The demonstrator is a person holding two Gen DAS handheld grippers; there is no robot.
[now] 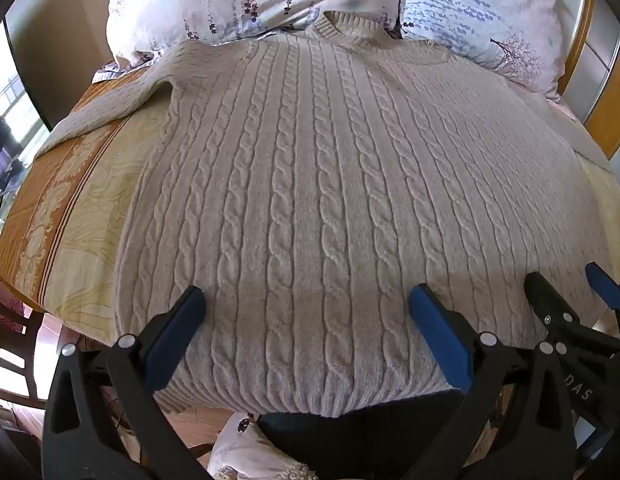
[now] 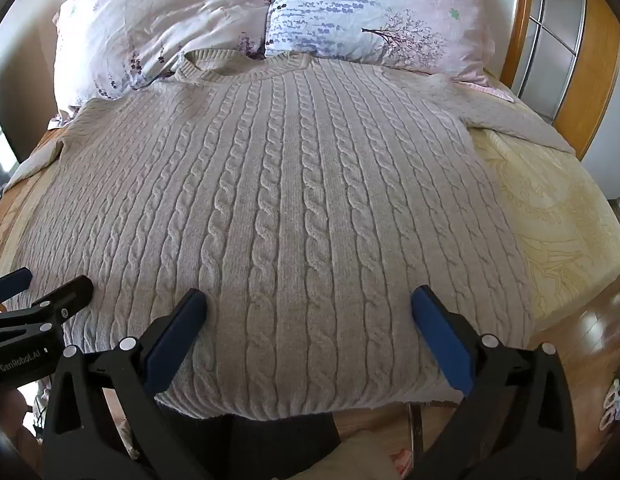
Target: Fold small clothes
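Both claws, left claw and right claw, hovering spread over beige cable-knit sweater; thick hem risks slipping from a shallow pinch.

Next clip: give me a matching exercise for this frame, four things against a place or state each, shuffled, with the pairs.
Things:
1. sweater
2. pillows
3. left gripper
4. right gripper

Places or states:
A. open, over the hem, toward the sweater's right side
B. spread flat, front up, collar far from the cameras
C. at the head of the bed, beyond the collar
D. open, over the hem, toward the sweater's left side

Pairs: 1-B, 2-C, 3-D, 4-A
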